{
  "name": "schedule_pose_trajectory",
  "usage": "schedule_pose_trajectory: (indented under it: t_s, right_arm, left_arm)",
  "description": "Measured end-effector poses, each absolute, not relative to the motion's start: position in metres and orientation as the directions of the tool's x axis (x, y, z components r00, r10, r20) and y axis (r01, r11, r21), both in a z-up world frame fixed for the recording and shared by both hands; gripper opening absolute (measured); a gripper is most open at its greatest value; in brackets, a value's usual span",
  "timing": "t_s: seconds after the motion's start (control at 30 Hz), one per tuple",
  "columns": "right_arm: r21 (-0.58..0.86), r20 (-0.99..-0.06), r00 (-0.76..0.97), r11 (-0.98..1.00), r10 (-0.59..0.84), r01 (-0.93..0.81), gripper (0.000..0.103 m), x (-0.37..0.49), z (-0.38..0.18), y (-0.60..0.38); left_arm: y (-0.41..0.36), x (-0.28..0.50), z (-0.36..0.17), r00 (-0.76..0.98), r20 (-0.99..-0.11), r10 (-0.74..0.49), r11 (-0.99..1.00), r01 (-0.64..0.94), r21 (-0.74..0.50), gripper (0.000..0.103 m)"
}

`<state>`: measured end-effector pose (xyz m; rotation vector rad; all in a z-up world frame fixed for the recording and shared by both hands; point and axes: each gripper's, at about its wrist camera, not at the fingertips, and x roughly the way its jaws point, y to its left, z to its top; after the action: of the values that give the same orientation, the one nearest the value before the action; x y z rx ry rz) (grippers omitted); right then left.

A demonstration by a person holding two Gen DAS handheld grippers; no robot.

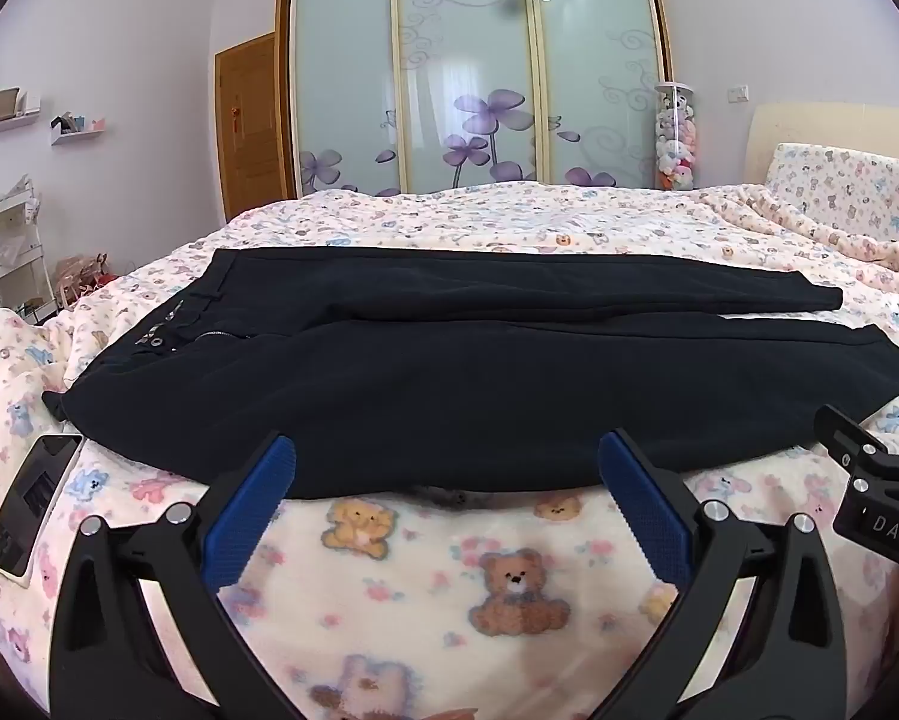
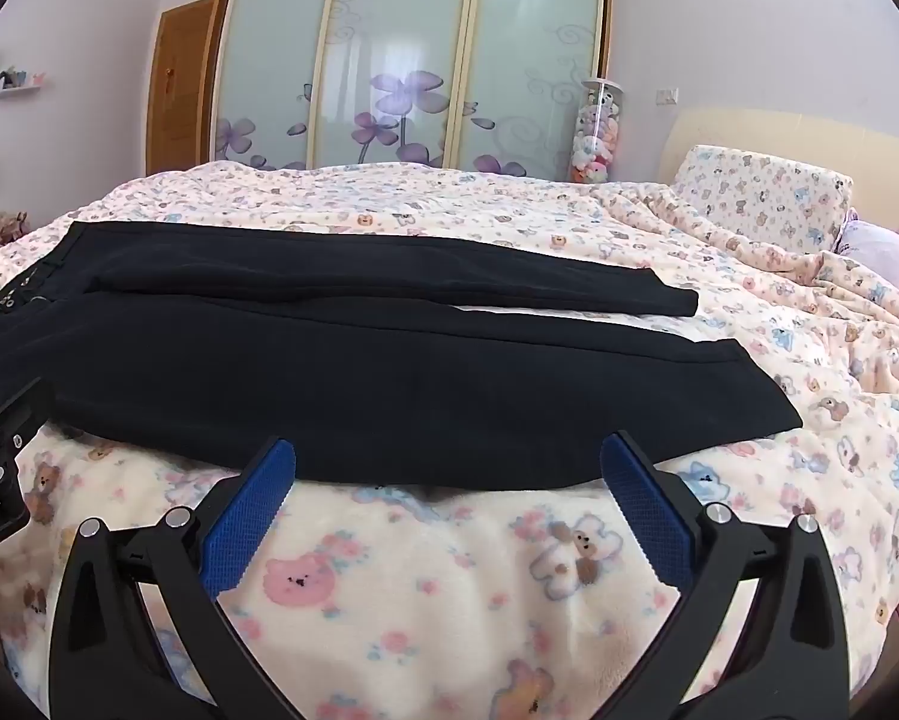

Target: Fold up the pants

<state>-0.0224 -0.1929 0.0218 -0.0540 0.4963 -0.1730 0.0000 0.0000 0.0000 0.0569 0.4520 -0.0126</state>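
the dark navy cloth pants (image 1: pixel 449 384) lie flat across the teddy-print fleece blanket (image 1: pixel 425 588), unfolded, with left gripper (image 1: pixel 446 468) and right gripper (image 2: pixel 448 468) both released, empty, poised to pinch the near edge.

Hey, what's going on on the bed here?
A person is about to fold a pair of dark pants with a handheld gripper in each hand. The pants lie spread flat across the teddy-bear blanket, waistband to the left, the legs running right. The left gripper and right gripper are both wide open, side by side at the near edge of the pants, holding nothing. A phone lies on the blanket at the left.
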Motion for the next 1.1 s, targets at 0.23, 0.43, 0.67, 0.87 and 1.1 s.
schedule_pose_trajectory:
  t_s: [0.23, 0.43, 0.67, 0.87, 1.1]
  right_arm:
    - [-0.092, -0.47, 0.865, 0.984, -0.177, 0.152, 0.102, -0.022, 0.0216, -0.1932]
    - [-0.091, -0.47, 0.865, 0.984, -0.177, 0.152, 0.102, -0.0219, 0.0217, -0.1943]
    - [-0.09, -0.471, 0.864, 0.984, -0.176, 0.152, 0.102, -0.0217, 0.0215, -0.1954]
    - [-0.089, -0.471, 0.864, 0.984, -0.176, 0.152, 0.102, -0.0217, 0.0211, -0.1962]
    - [-0.087, -0.473, 0.864, 0.985, -0.175, 0.152, 0.102, -0.0214, 0.0211, -0.1972]
  left_arm:
    - [-0.0001, 0.0002, -0.0001, 0.899, -0.438, 0.0, 0.998, 0.025, 0.052, 0.101]
    - [0.0001, -0.0001, 0.0, 0.899, -0.438, 0.0, 0.998, 0.025, 0.051, 0.101]
    - [0.0, 0.0001, -0.0001, 0.898, -0.439, 0.0, 0.998, 0.025, 0.051, 0.101]
    - [0.0, 0.0001, 0.0, 0.898, -0.439, -0.001, 0.998, 0.026, 0.051, 0.101]
    - [0.0, 0.0001, -0.0001, 0.898, -0.44, -0.001, 0.998, 0.026, 0.051, 0.101]
